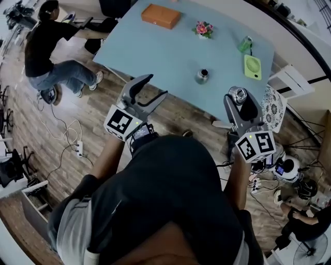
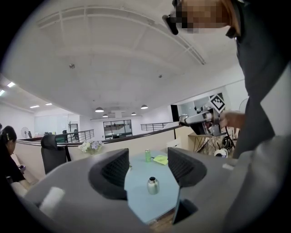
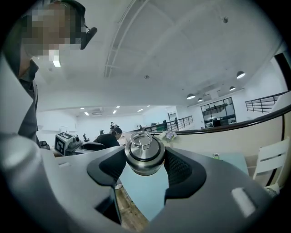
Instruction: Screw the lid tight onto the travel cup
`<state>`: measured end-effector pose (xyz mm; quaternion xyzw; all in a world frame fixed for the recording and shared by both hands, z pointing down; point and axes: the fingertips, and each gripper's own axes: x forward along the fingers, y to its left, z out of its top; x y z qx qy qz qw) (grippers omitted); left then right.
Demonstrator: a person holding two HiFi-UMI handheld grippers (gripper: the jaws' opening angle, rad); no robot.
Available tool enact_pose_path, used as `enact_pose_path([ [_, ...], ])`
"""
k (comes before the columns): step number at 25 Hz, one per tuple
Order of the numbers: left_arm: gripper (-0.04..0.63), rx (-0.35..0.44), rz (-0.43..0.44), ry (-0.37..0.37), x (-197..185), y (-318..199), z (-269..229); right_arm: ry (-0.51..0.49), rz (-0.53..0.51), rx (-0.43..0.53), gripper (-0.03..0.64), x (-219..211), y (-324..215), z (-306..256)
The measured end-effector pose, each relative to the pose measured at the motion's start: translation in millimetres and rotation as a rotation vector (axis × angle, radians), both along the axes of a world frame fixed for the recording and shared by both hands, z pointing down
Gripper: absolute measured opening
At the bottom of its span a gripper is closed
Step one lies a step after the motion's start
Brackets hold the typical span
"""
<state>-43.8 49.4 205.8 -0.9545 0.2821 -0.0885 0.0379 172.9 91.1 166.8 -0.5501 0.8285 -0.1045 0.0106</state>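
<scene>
The steel travel cup [image 1: 202, 76] stands upright and uncapped on the light blue table [image 1: 155, 52], well ahead of both grippers. In the left gripper view the cup [image 2: 152, 185] shows through the gap between the jaws. My left gripper [image 1: 150, 87] hovers over the floor just short of the table's near edge, its jaws apart with nothing between them. My right gripper [image 1: 239, 98] is shut on the steel lid [image 1: 238, 94], which has a ring on top. In the right gripper view the lid [image 3: 144, 153] sits clamped between both pads. It is held level, off the table's right corner.
On the table lie an orange box [image 1: 161, 15], a small pot of flowers [image 1: 204, 29], a green can [image 1: 245, 44] and a green hand fan [image 1: 252, 67]. A white chair [image 1: 273, 106] stands at the right corner. A person [image 1: 46, 46] sits at the left; cables and a power strip [image 1: 79, 149] lie on the floor.
</scene>
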Motion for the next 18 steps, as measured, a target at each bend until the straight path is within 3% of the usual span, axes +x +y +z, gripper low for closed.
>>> enact_pose_path([
  [3, 0.319, 0.017, -0.005, -0.015, 15, 1, 9, -0.007, -0.03, 0.014, 0.265, 17, -4, 0],
  [10, 0.319, -0.025, -0.044, -0.033, 50, -2, 11, -0.027, -0.078, 0.002, 0.265, 45, -14, 10],
  [14, 0.319, 0.001, -0.038, -0.037, 59, -15, 28, -0.028, -0.092, -0.019, 0.265, 50, -26, 21],
  [18, 0.319, -0.034, -0.03, -0.04, 68, -31, 48, -0.014, -0.1, -0.053, 0.265, 49, -37, 27],
])
